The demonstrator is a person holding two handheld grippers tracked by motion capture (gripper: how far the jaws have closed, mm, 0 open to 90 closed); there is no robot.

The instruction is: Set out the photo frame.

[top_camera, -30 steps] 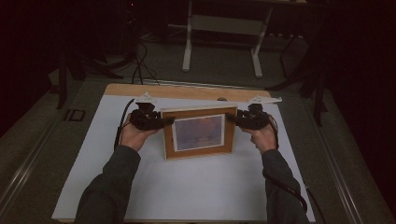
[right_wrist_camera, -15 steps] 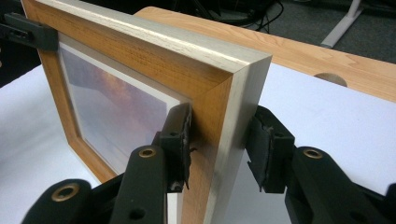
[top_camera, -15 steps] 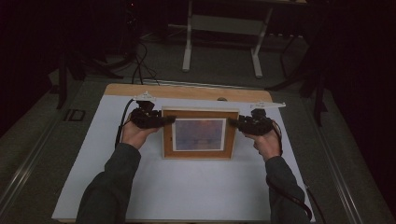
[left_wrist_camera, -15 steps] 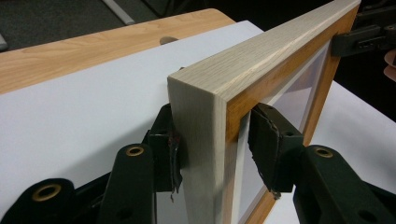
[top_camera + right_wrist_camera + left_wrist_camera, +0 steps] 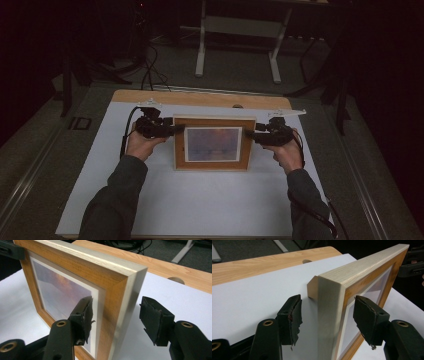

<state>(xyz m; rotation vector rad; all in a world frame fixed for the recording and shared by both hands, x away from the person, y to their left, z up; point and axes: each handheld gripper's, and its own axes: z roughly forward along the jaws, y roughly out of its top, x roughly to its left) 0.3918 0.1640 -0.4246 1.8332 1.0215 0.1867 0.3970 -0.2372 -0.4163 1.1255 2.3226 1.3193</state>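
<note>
A wooden picture frame (image 5: 214, 144) with a dusky sky print stands upright on the white sheet (image 5: 200, 200). My left gripper (image 5: 172, 131) is at its left edge and my right gripper (image 5: 251, 136) at its right edge. In the left gripper view the frame's side (image 5: 329, 315) sits between the jaws of the left gripper (image 5: 328, 320), with a gap at each pad. In the right gripper view the frame's edge (image 5: 112, 305) stands likewise in the right gripper (image 5: 117, 320), untouched by either pad. Both grippers' jaws have just been opening, and both are open.
The white sheet covers a wooden tabletop (image 5: 200, 97) whose bare strip, with a cable hole (image 5: 238, 106), runs along the far edge. Behind the table stand white desk legs (image 5: 201, 45) on dark floor. Cables trail from both grippers.
Hands and frame stay in nearly the same place. From this height the widening of the jaws is hard to make out.
</note>
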